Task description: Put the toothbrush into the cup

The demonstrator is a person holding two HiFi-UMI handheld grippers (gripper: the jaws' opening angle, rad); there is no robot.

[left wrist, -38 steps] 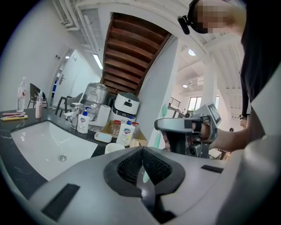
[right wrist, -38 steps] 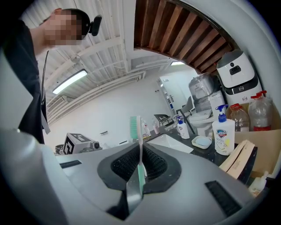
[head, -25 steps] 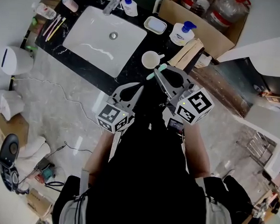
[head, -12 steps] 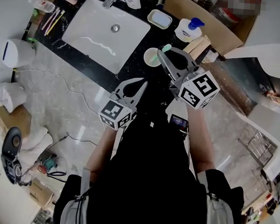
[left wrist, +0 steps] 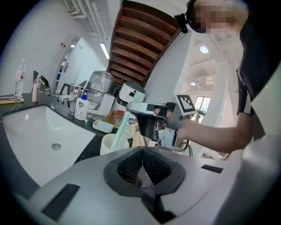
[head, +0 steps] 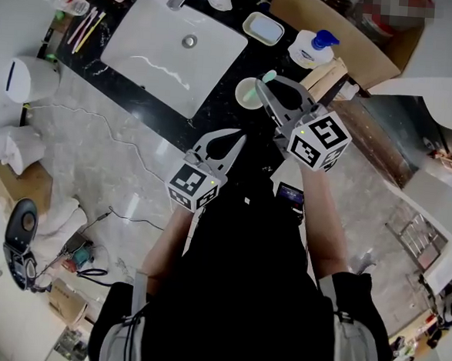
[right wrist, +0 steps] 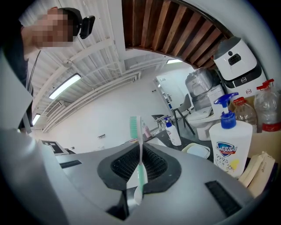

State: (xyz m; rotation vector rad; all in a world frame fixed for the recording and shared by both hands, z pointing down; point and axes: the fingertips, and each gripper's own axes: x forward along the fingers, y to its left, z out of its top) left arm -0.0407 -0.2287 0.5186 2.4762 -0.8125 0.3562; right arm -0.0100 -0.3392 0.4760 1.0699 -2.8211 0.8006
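Over the cup [head: 241, 87], a white one standing on the black counter [head: 222, 69], the right gripper [head: 261, 85] held the toothbrush [head: 269, 77]. Its own view showed the jaws pressed together on the pale green handle [right wrist: 139, 151], with the bristle head sticking up past the tips. From the left gripper view the toothbrush [left wrist: 120, 130] slanted down, its lower end at the mouth of the cup [left wrist: 108, 145]; whether it touched the inside could not be told. The left gripper [head: 235, 136] hung nearer the person than the cup, off the counter's edge, with its tips aimed toward the cup. Its jaws [left wrist: 142, 153] were closed flat against each other with nothing between them. Left of the cup lay the white sink [head: 170, 45], its basin bare but for the drain. Beyond the cup sat a soap dish [head: 263, 29], and to the right of that a white soap bottle [head: 311, 49] with a blue pump, which filled the right side of the right gripper view [right wrist: 230, 143]. A cardboard box [head: 354, 63] stood behind the bottle. Far to the left of the cup, past the sink, a few more toothbrushes [head: 85, 32] lay on the counter.
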